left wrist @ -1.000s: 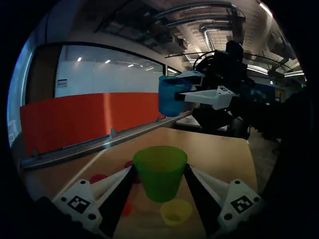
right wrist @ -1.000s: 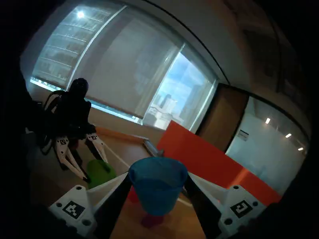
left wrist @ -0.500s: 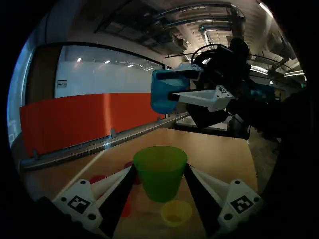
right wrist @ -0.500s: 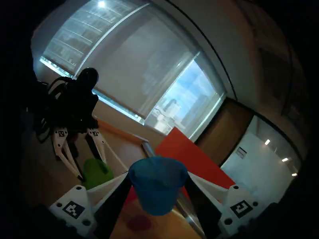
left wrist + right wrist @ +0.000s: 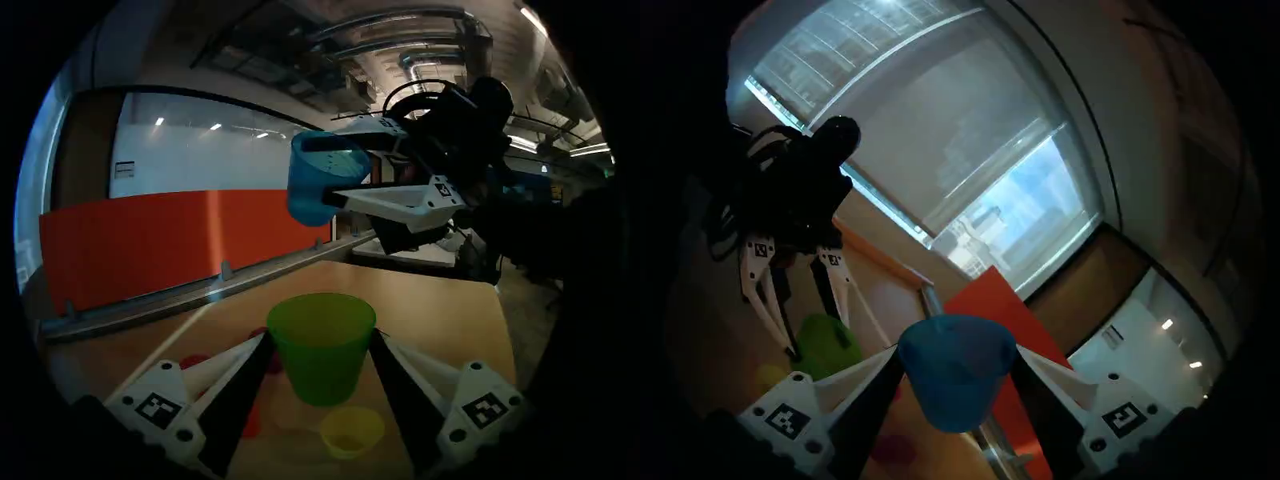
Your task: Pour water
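While my right gripper (image 5: pixel 957 358) pinches the tilted blue cup (image 5: pixel 322 178), upper centre of the left gripper view, and my left gripper (image 5: pixel 322 340) pinches the green cup (image 5: pixel 322 368) at lower centre, I'd bring lip over mouth, then tip slowly.

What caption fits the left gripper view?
The left gripper grips a green cup while, beyond it, the right gripper holds a blue cup tilted above the table.

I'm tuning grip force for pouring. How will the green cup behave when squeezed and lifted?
The green cup looks like thin plastic, so probably light and slightly squeezable. Its walls widen toward the rim, so it would likely wedge between the fingers rather than drop.
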`<state>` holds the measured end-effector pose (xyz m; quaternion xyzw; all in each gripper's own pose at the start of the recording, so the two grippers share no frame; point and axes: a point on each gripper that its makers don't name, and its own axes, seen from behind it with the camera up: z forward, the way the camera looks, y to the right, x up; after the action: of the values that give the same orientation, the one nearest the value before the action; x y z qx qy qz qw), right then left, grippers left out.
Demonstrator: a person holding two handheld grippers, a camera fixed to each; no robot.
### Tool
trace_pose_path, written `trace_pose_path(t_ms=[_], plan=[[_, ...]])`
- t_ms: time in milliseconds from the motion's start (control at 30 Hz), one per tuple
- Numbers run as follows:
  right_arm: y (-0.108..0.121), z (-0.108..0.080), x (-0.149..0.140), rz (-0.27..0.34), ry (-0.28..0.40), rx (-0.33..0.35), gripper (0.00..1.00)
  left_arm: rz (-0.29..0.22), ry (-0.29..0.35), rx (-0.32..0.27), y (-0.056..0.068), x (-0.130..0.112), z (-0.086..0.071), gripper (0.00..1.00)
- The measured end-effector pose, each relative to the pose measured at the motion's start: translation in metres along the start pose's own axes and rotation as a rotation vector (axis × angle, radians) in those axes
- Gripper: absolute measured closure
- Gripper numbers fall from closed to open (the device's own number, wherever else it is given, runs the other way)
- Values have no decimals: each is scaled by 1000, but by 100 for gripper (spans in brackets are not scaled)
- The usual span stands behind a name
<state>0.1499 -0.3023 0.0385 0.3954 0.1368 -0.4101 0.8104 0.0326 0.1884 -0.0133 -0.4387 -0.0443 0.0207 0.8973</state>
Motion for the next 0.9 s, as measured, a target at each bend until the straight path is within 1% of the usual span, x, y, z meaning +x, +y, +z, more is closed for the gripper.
trace_pose_path(t_ms=[267, 467, 900], plan=[[0, 6, 7, -72, 1, 0, 9, 4, 4, -5, 3, 3, -1, 14], [0, 10, 11, -112, 5, -3, 9, 6, 6, -11, 6, 3, -1, 14], [3, 16, 18, -197, 4, -5, 9, 9, 9, -18, 7, 4, 0, 14]])
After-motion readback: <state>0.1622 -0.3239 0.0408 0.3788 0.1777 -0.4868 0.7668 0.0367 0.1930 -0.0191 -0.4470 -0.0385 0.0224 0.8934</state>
